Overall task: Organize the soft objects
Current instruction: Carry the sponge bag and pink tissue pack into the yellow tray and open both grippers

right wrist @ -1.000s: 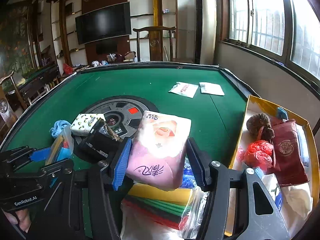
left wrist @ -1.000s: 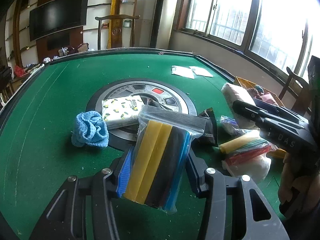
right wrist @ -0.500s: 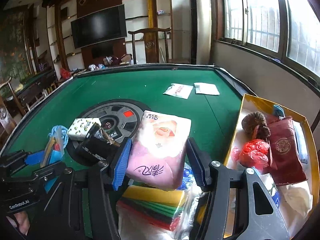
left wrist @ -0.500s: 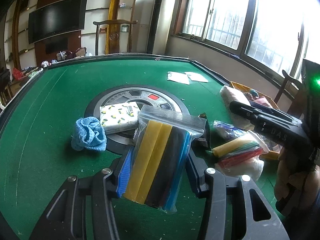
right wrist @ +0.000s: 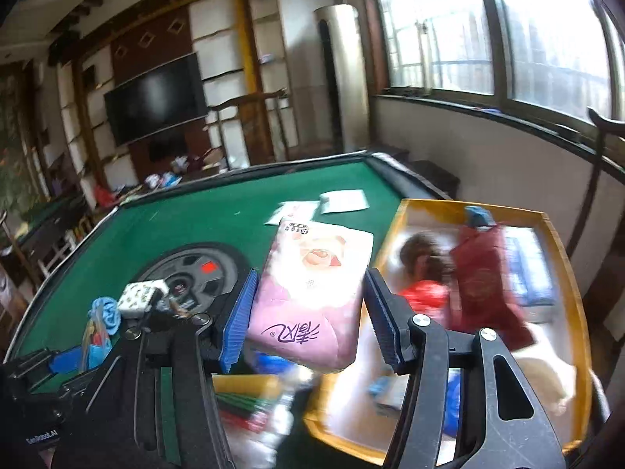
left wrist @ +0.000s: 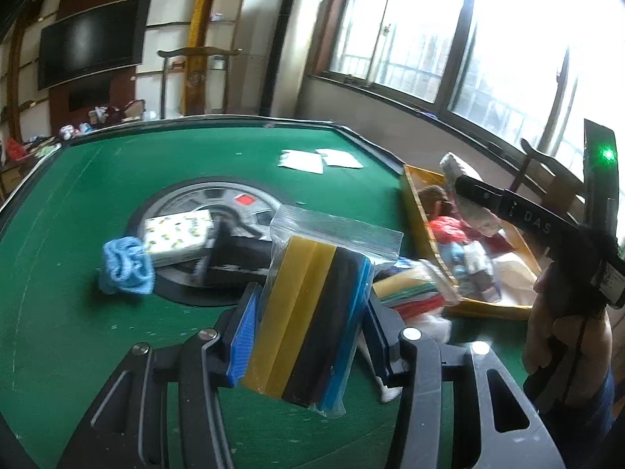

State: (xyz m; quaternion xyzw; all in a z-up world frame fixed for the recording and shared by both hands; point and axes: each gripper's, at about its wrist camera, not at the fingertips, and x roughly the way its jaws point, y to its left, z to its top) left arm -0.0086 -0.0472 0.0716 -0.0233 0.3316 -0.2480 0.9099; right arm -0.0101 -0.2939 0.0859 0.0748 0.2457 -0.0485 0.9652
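My left gripper is shut on a clear zip bag of yellow, black and blue cloths, held above the green table. My right gripper is shut on a pink tissue pack, held above the table's right edge beside the yellow tray. In the left wrist view the right gripper is over the tray. A blue knitted cloth, a lemon-print tissue pack and a black packet lie on the table's centre disc.
The tray holds a dark red bag, a red item, a brown fuzzy item and other soft things. A bag of coloured cloths lies by the tray. Two white papers lie far back.
Both grippers have risen and swung right. The right gripper with the pink pack has moved from over the table to beside the tray. Both views are motion-blurred now.
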